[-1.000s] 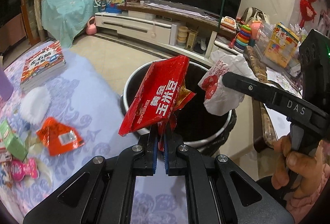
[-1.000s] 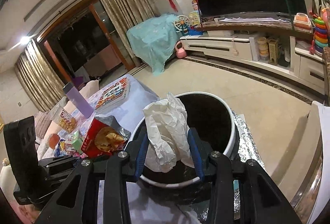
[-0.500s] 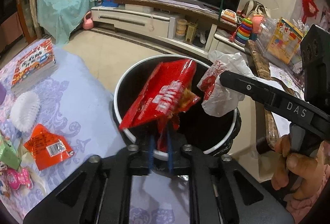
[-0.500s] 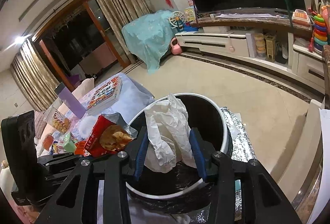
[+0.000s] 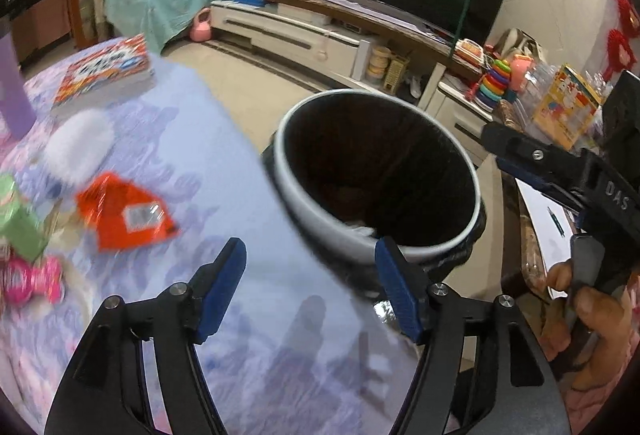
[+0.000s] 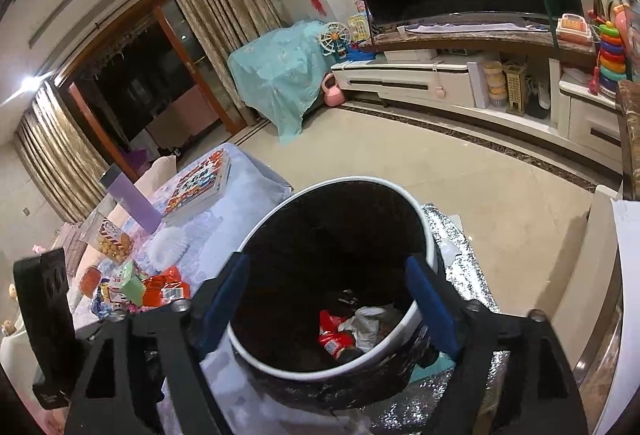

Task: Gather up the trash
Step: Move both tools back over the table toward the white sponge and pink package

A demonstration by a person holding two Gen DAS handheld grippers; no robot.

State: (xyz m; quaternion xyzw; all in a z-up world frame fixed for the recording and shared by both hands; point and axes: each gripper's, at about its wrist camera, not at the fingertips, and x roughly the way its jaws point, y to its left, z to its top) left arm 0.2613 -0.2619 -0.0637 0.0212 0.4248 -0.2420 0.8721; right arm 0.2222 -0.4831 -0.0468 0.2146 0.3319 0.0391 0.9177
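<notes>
The left gripper (image 5: 310, 267), black with blue finger pads (image 5: 224, 287), stands with its jaws spread wide and nothing between them, above the edge of the table covered in a pale lilac patterned cloth (image 5: 208, 139) and just beside the bin. The right gripper (image 6: 330, 299), of the same black and blue build, is likewise spread wide and empty, hanging straight over the mouth of the round black trash bin with a white rim (image 6: 430, 235). In the left view that right tool shows at the right edge as a black arm marked DAS, with the person's right hand (image 5: 580, 311) wrapped on its handle.

Down on the bin's floor lie a red snack wrapper (image 6: 334, 331) and a crumpled white paper bag (image 6: 370, 321), touching each other. The bin stands on a silver glittery mat (image 6: 460, 267), close against the table's edge.

On the cloth, more litter lies well apart from the bin: an orange-red foil packet with a barcode label (image 5: 124, 213), a green carton (image 5: 18, 223) near it, and a pink wrapped sweet (image 5: 30, 281) nearer the camera, all blurred. Farther back sit a white fluffy brush (image 5: 78, 143), a colourful picture book (image 5: 104, 73) and a tall lilac bottle (image 6: 132, 199).
</notes>
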